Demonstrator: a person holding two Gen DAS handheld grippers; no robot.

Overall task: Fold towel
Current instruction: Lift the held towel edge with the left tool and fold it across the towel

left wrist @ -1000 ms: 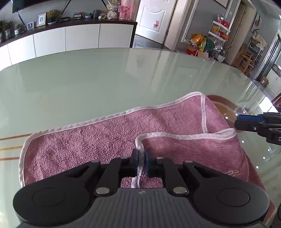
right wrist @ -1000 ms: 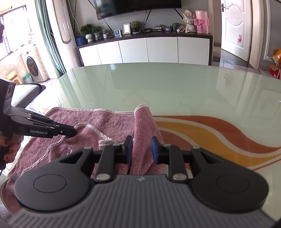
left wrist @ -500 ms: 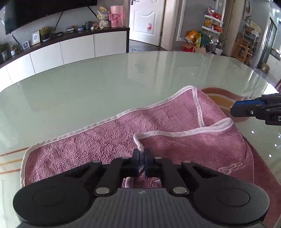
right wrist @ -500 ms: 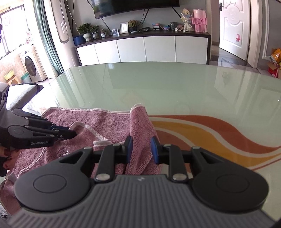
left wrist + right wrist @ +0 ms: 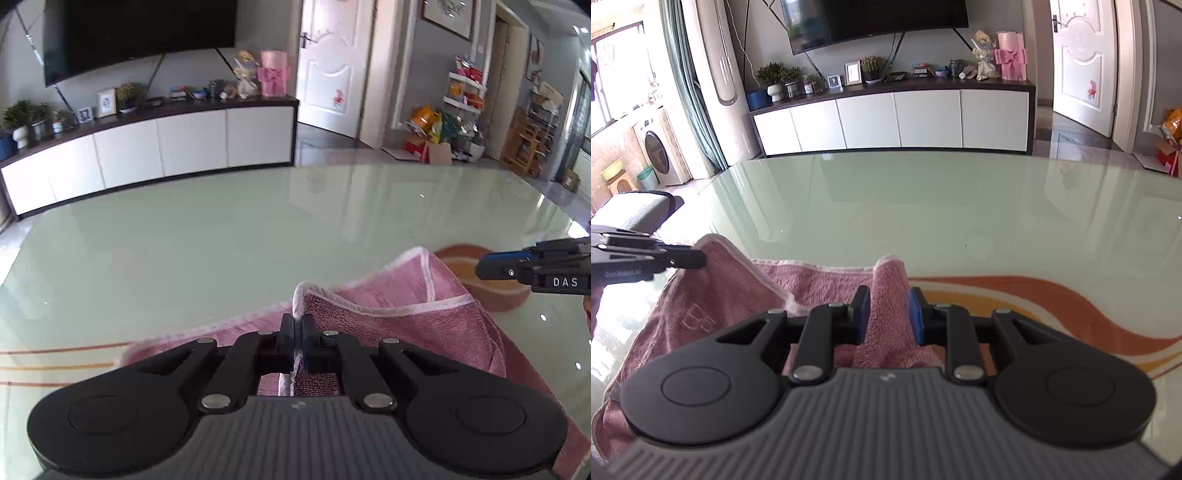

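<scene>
A pink towel (image 5: 424, 325) with white trim lies partly lifted on the glass table (image 5: 221, 240). My left gripper (image 5: 297, 325) is shut on the towel's white-edged corner and holds it above the table. My right gripper (image 5: 888, 306) is shut on a bunched fold of the same towel (image 5: 827, 284), raised off the table. The right gripper also shows at the right edge of the left wrist view (image 5: 484, 267). The left gripper shows at the left edge of the right wrist view (image 5: 698, 260), pinching a lifted corner.
The glass table (image 5: 960, 206) has orange curved stripes (image 5: 1052, 306) under its surface on the right. A white cabinet (image 5: 894, 122) with ornaments and a TV stands beyond the far edge. A grey chair (image 5: 631, 210) stands at the left.
Both grippers have lifted their towel corners higher and moved forward over the towel. The camera views now tilt up, showing less of the spread towel.
</scene>
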